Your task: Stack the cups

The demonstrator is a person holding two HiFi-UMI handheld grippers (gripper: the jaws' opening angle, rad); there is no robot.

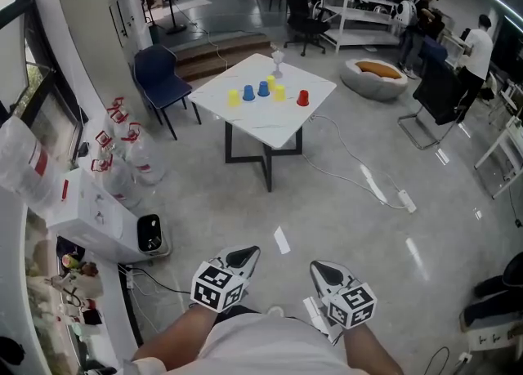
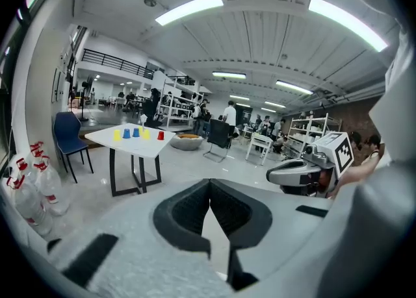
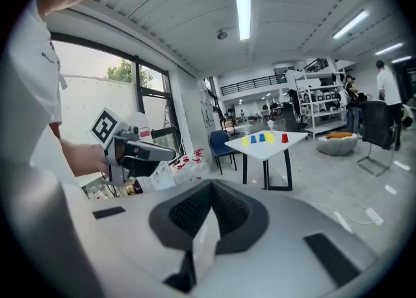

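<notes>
Far ahead a white table carries small cups in a loose row: a yellow cup, two blue cups, more yellow cups and a red cup at the right end. The same row shows in the left gripper view, with its red cup, and in the right gripper view, with its red cup. My left gripper and right gripper hang side by side near my body, well short of the table. Both have their jaws together with nothing between them.
A blue chair stands left of the table. Water bottles and a white box line the left wall. A cable with a power strip crosses the floor right of the table. A beanbag and people are at the back right.
</notes>
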